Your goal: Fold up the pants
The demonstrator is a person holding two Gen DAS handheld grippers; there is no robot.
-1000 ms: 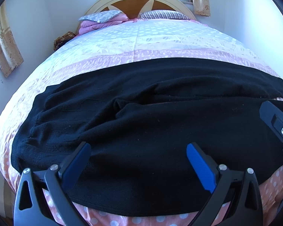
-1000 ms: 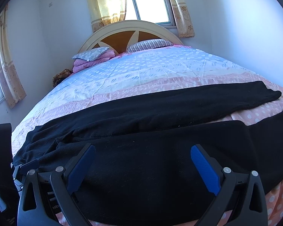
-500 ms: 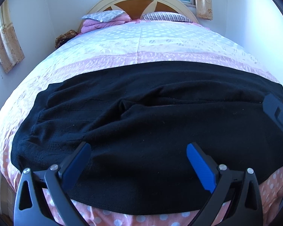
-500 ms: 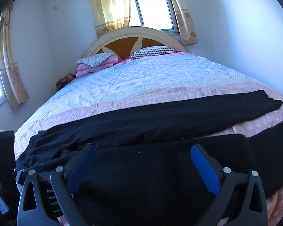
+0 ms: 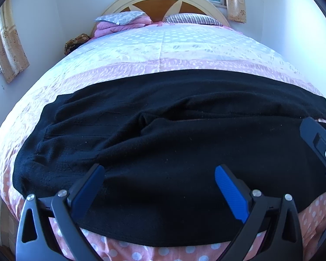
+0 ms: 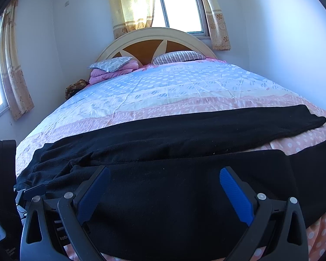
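Black pants (image 5: 163,130) lie spread sideways across the near end of a bed, waistband to the left and legs to the right, the near leg reaching the bed's front edge. In the right wrist view the pants (image 6: 184,152) show both legs, the far one ending at the right. My left gripper (image 5: 159,175) is open and empty, just above the near edge of the pants by the hip. My right gripper (image 6: 164,176) is open and empty above the near leg. The right gripper's body (image 5: 321,143) shows at the left wrist view's right edge.
The bed has a pink and pale blue polka-dot cover (image 5: 163,50). Pillows and a folded pink blanket (image 6: 113,69) lie at the curved headboard (image 6: 156,43). Walls stand close on the left and right. Curtained windows (image 6: 178,6) are behind the bed.
Both grippers have tilted upward and drawn back slightly, so more of the headboard and window shows. The pants have not moved. Both grippers stay open.
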